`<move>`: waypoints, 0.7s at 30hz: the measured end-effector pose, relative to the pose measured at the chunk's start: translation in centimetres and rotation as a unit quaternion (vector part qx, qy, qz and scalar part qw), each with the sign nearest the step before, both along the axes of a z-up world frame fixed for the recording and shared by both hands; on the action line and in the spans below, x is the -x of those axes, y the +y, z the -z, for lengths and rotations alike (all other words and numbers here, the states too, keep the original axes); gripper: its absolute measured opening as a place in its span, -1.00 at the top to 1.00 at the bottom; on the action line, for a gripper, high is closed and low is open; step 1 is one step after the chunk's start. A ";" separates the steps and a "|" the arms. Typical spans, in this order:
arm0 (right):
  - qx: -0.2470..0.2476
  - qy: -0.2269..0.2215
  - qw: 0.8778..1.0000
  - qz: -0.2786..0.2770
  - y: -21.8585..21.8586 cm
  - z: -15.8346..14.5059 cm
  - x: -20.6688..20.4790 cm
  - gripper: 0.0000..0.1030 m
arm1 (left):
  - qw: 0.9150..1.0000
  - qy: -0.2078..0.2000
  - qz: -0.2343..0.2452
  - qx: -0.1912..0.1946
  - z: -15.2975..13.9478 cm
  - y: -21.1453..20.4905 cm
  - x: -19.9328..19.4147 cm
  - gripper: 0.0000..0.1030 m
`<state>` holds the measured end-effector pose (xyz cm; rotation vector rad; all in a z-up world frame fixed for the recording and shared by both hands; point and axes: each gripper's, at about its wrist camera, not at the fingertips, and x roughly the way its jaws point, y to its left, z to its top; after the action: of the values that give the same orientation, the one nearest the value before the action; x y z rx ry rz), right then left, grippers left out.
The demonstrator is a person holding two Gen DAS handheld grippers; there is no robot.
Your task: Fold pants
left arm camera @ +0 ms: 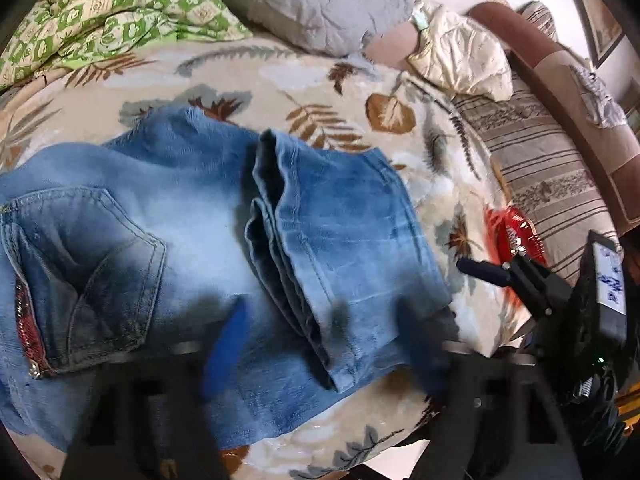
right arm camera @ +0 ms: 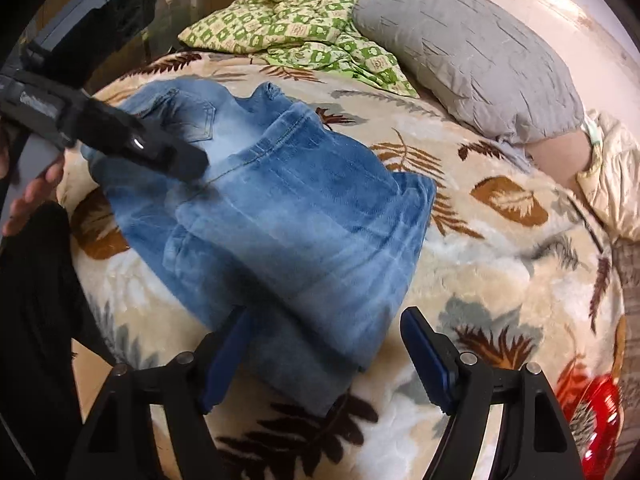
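My left gripper [left arm camera: 320, 320] hovers parted over the folded jeans [right arm camera: 280, 216], gripping nothing; they lie on the leaf-print blanket [right arm camera: 500, 280], long axis slanting from pocket end at left to fold by my right gripper [right arm camera: 324, 356], also parted and empty. Green quilt [right arm camera: 288, 20] and grey pillow [right arm camera: 472, 52] sit beyond, well apart; a red object [right arm camera: 600, 416] lies right.

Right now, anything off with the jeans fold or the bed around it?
The jeans are folded unevenly: the leg hems lie skewed across the seat, short of the waistband, their layers fanned apart. A red object sits near the blanket edge, too blurred to identify.
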<state>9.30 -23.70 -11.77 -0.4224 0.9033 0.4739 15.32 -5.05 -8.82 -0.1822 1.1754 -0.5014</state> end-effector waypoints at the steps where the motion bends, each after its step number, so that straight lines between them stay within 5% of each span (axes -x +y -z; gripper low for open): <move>1: 0.005 0.001 1.000 -0.004 0.3 0.1 -0.2 -0.17 | 1.000 0.006 0.001 -0.001 0.3 -0.1 0.0 0.29; 2: 0.005 0.007 1.000 -0.012 0.6 0.3 -0.4 0.06 | 1.000 0.013 0.003 0.000 0.6 -0.2 0.0 0.34; 5: 0.010 0.017 1.000 -0.022 1.3 0.9 -0.9 0.29 | 1.000 0.023 0.018 0.000 1.3 -0.7 0.3 0.36; 8: 0.018 0.010 0.999 -0.027 1.8 1.2 -0.9 0.63 | 1.000 0.017 0.021 -0.011 1.5 -0.9 0.6 0.74; 13: 0.022 -0.030 0.999 -0.034 2.0 -0.1 0.5 0.81 | 0.999 0.006 0.034 -0.008 0.8 -0.4 1.1 0.88; 21: 0.061 -0.056 0.993 -0.084 2.7 0.8 3.8 0.84 | 0.999 0.011 0.053 -0.003 1.3 0.6 3.6 0.90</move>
<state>5.51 -21.04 -12.54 -0.6353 0.7942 0.5456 11.71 -4.45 -10.13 -0.1197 1.2124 -0.5904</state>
